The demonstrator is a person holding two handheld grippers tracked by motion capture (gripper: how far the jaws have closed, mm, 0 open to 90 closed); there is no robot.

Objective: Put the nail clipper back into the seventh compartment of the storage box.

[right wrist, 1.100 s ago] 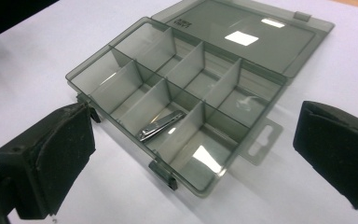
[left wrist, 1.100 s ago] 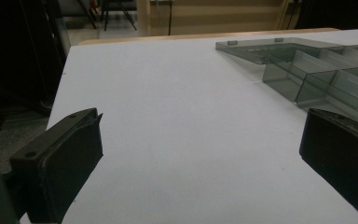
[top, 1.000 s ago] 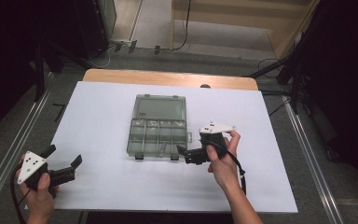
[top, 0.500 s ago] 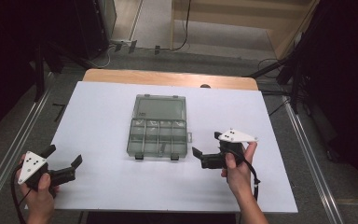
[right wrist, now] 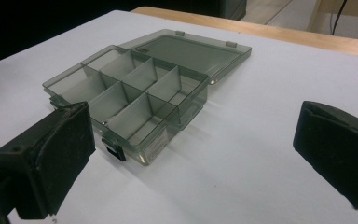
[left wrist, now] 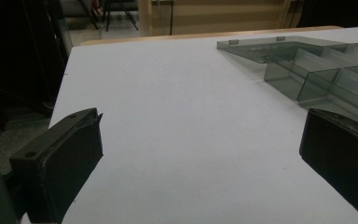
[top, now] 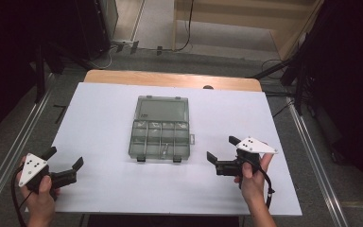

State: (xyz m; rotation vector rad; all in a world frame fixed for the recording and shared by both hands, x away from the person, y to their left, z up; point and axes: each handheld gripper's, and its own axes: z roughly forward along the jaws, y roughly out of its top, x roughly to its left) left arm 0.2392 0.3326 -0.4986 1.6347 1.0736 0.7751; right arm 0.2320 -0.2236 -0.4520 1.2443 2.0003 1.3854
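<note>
Left gripper [top: 65, 167]: black two-jaw tool with a grey three-cornered plate, held in the person's left hand [top: 40, 198] at the near left corner of the white table sheet [top: 104, 109]. Jaws stood wide apart, nothing between them, above bare sheet.

Right gripper [top: 220, 150]: same make, held in the person's right hand [top: 251, 176] near the sheet's near right part. Jaws likewise spread apart and empty, pointing toward the box, just beside its right front corner but not touching it.

Smoky grey transparent plastic compartment box [top: 159, 135]: lay at the middle of the sheet, between the two grippers, well apart from the left one. Its hinged lid [right wrist: 193, 52] was folded fully open, lying flat on the sheet behind the tray. The tray [right wrist: 121, 95] was split by thin dividers into two rows of small compartments. Contents: most compartments looked empty; a small pale sliver [top: 163, 150] showed in one front compartment in the high view, too small to identify. Two dark latches [top: 141, 159] sat on the front edge.

Wooden tabletop edge [top: 170, 79]: visible beyond the sheet's far side.
</note>
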